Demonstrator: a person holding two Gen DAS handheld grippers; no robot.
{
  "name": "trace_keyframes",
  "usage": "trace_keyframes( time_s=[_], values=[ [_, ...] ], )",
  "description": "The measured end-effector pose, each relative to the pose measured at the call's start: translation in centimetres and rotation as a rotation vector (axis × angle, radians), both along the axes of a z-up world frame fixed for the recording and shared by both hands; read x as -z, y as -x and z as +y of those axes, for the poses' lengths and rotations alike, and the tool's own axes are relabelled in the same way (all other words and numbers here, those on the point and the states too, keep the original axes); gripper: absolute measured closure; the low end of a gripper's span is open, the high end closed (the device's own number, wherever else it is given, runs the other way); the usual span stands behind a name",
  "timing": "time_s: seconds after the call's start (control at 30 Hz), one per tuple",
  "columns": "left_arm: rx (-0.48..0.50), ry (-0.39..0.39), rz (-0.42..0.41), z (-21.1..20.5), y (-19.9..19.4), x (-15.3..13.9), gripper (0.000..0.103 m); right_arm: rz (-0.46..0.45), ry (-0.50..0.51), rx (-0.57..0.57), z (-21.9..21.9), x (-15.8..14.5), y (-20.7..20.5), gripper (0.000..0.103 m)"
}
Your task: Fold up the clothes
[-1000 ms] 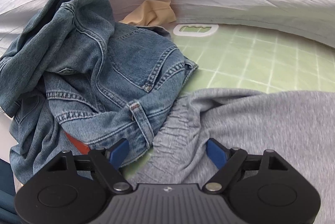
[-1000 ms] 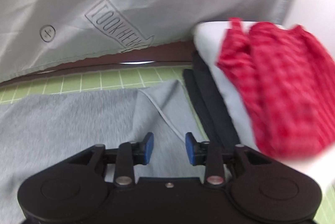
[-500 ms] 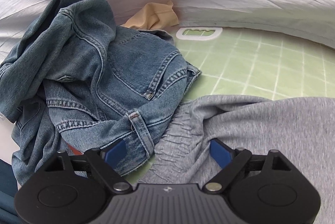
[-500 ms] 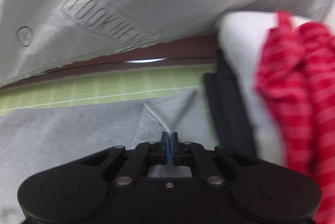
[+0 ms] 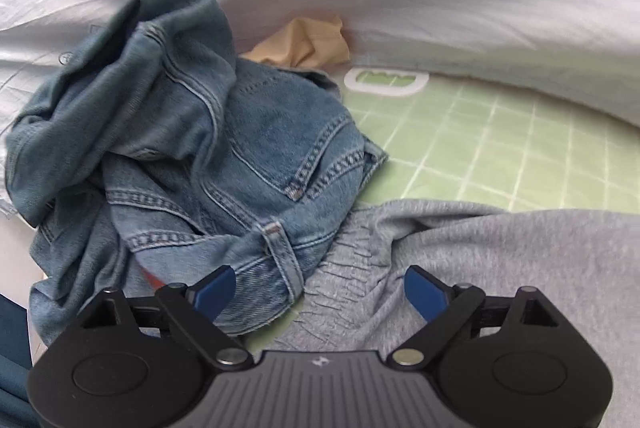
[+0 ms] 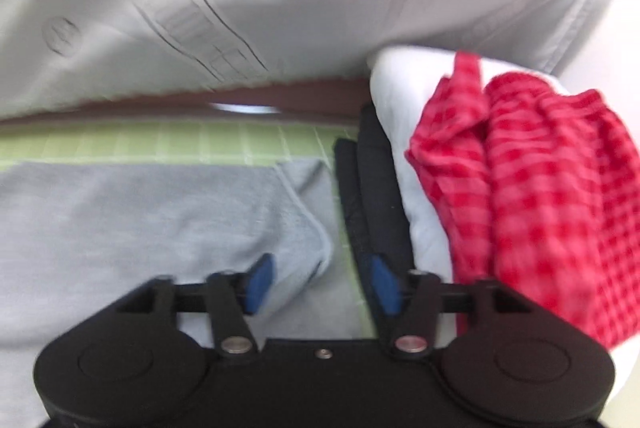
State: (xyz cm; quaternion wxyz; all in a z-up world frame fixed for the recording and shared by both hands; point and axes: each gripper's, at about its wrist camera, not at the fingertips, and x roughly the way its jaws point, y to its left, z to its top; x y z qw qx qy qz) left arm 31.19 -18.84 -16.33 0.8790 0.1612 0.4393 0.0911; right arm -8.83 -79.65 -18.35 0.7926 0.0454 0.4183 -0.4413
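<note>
The grey sweatpants [image 5: 500,260] lie spread flat on the green gridded cutting mat [image 5: 500,148], which gives a level surface for folding. Their gathered elastic waistband sits just beside the crumpled blue jeans [image 5: 200,156], a stiff denim heap with pale topstitching, likely waiting its turn. The left gripper [image 5: 320,288] hovers over that waistband, fingers spread wide and holding nothing. At the sweatpants' other end, a soft fleecy leg hem with a turned-back corner lies between the fingers of the right gripper [image 6: 320,280], which are also parted and empty. Beyond that hem are folded dark cloth [image 6: 372,196] and a rumpled red checked garment [image 6: 540,188] on white fabric.
</note>
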Motion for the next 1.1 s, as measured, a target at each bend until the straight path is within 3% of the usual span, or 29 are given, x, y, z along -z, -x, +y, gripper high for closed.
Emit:
trace_keyframes(
  time_s=[0.17,0.43,0.7,0.83,1.1],
  values=[
    [0.058,0.066,-0.024,0.6,4.8,-3.3,0.011,-0.131,-0.061,-0.044,6.8,-2.1,3.9,0.002],
    [0.006,0.227,0.063,6.6,15.4,-4.1,0.011,-0.296,-0.24,0.137,14.3,-1.2,13.9,0.001],
    [-0.006,0.291,0.14,8.7,25.3,-2.2,0.011,-0.418,-0.373,0.319,20.3,0.4,24.5,0.0],
    [-0.008,0.291,0.161,9.3,28.6,-1.9,0.011,-0.407,-0.385,0.348,21.1,1.2,27.5,0.0],
    [-0.032,0.274,0.174,11.0,31.6,-1.8,0.011,-0.384,-0.405,0.364,21.7,3.0,31.3,0.0]
  ],
)
